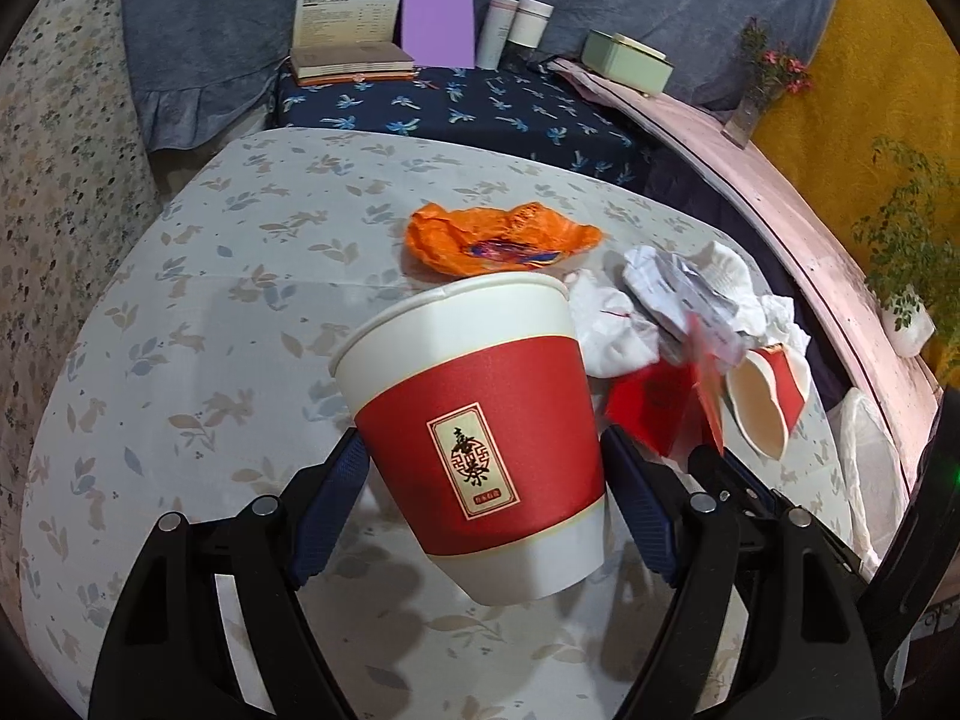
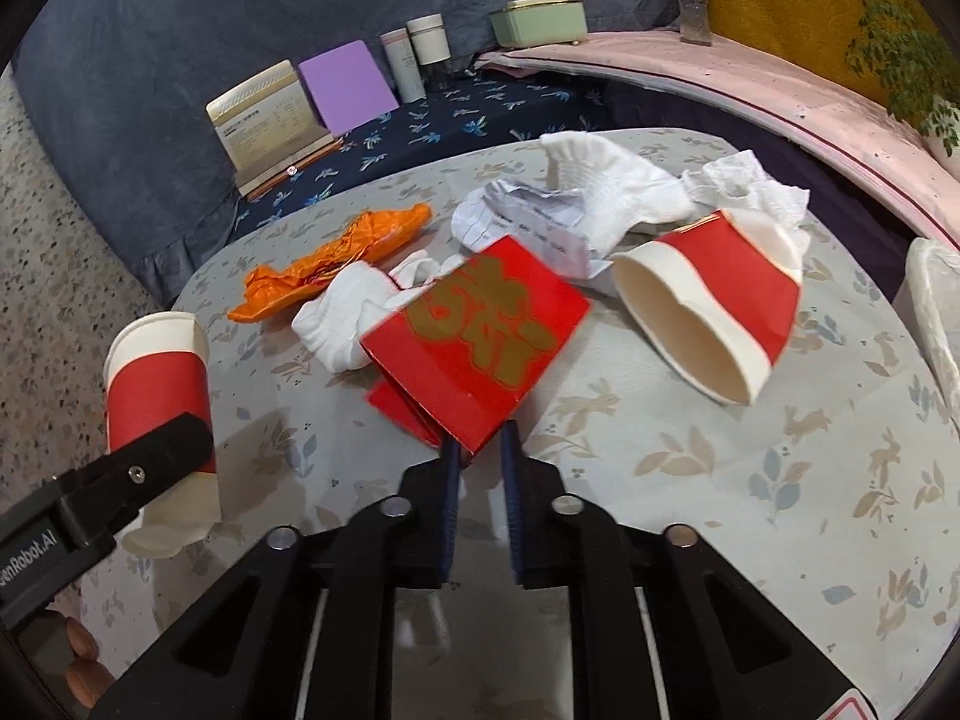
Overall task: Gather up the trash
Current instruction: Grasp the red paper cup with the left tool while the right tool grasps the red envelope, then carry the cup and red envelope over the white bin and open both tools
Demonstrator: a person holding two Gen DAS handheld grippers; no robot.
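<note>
1. Gripping wide, my left gripper [image 1: 483,468] has its blue pads pressed to both sides of an upright red-and-white paper cup [image 1: 474,438], lifted and tilted above the tabletop [image 1: 198,276].
2. Pinching nearly shut, my right gripper [image 2: 480,450] clamps the lower corner of a red envelope [image 2: 480,342] with gold lettering; a second red piece [image 2: 399,411] shows just under it, though I cannot tell what it is.
3. Cups count two: the one I hold, and a crushed one [image 2: 714,312] lying on its side to the right.
4. Left to right on the tabletop lie one orange wrapper [image 2: 336,261], two white socks [image 2: 342,318] [image 2: 606,180], one crumpled printed paper [image 2: 540,222], and one wad of tissue [image 2: 750,186].
5. At the right edge a white bag-like thing [image 2: 930,312] is cut off by the frame.
6. Motion blurs the envelope's lettering.
</note>
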